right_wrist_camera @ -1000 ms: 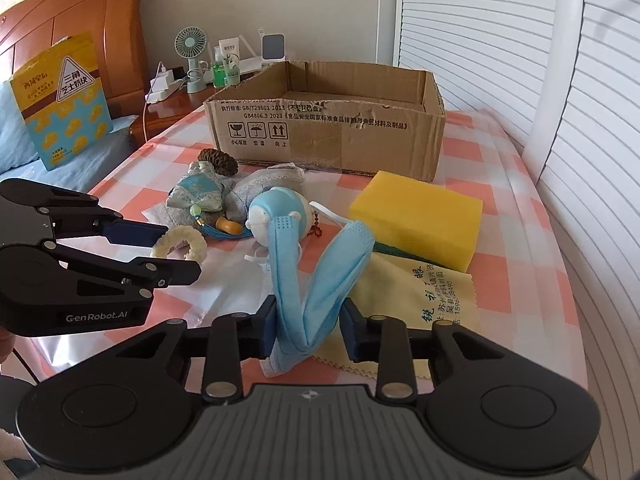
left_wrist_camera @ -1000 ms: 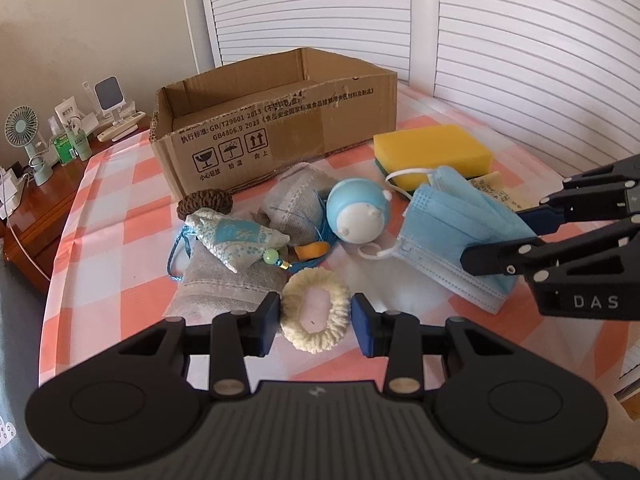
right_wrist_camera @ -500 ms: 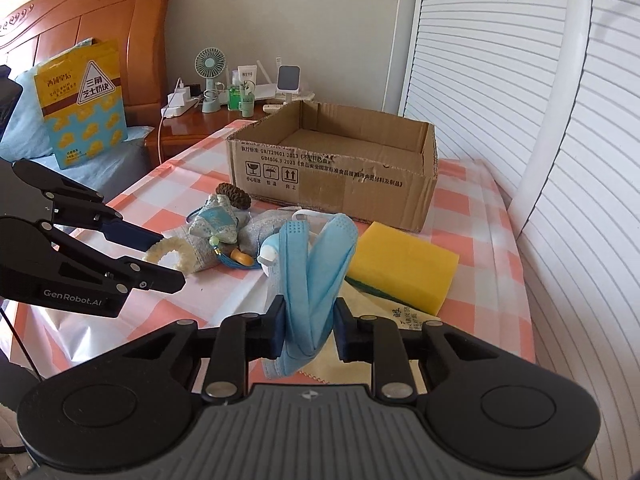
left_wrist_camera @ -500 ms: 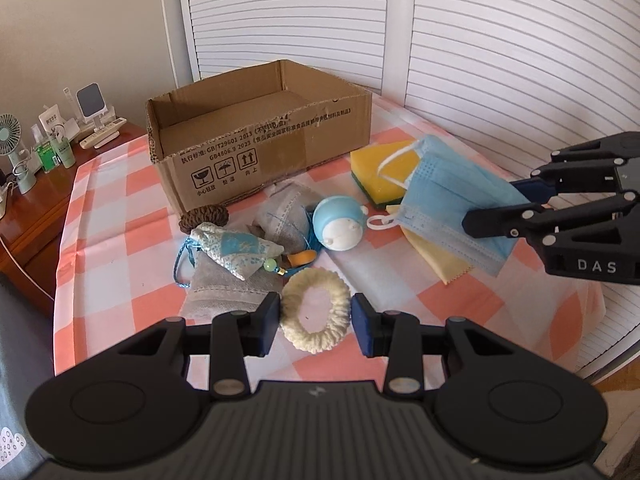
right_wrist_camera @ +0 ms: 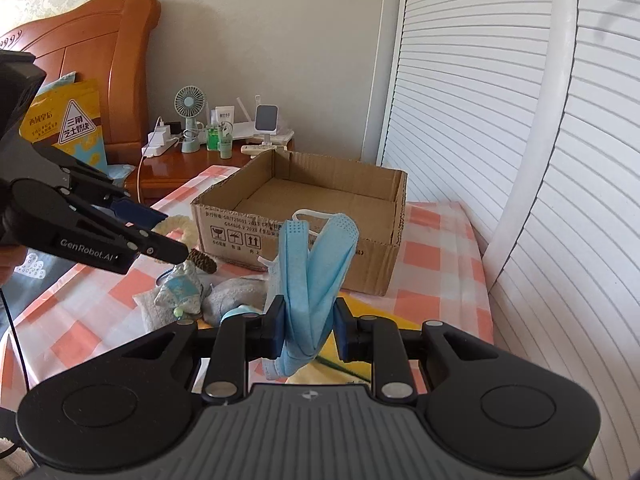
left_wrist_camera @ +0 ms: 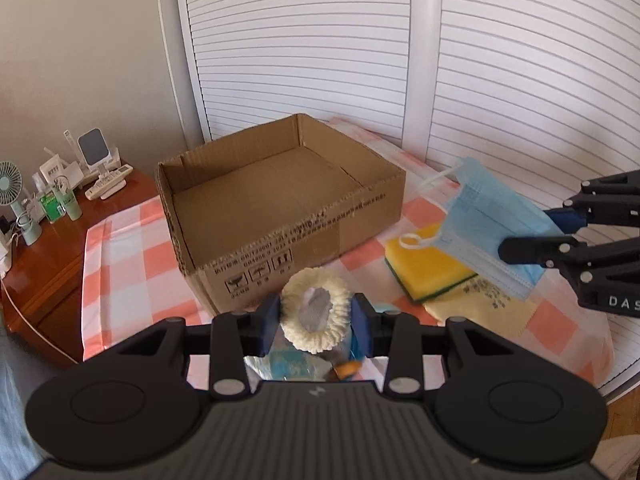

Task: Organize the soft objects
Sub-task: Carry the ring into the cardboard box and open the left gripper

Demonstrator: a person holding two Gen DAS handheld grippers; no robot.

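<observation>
Grippers aloft over the checked table: left gripper (left_wrist_camera: 315,322) clamps a cream scrunchie (left_wrist_camera: 314,315), right gripper (right_wrist_camera: 308,326) pinches a blue face mask (right_wrist_camera: 316,276) (folded, dangling); the empty cardboard box (left_wrist_camera: 280,216) lies straight ahead, nearer the left.

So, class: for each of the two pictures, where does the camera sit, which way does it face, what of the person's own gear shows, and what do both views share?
Left wrist view: sits on the left gripper, facing forward and down at the cardboard box; its fingers pinch a cream scrunchie; the right gripper enters from the right.
Right wrist view: sits on the right gripper, facing the box; its fingers pinch a blue face mask; the left gripper enters from the left.
Shared: box, mask, scrunchie, checked cloth, nightstand fan.
</observation>
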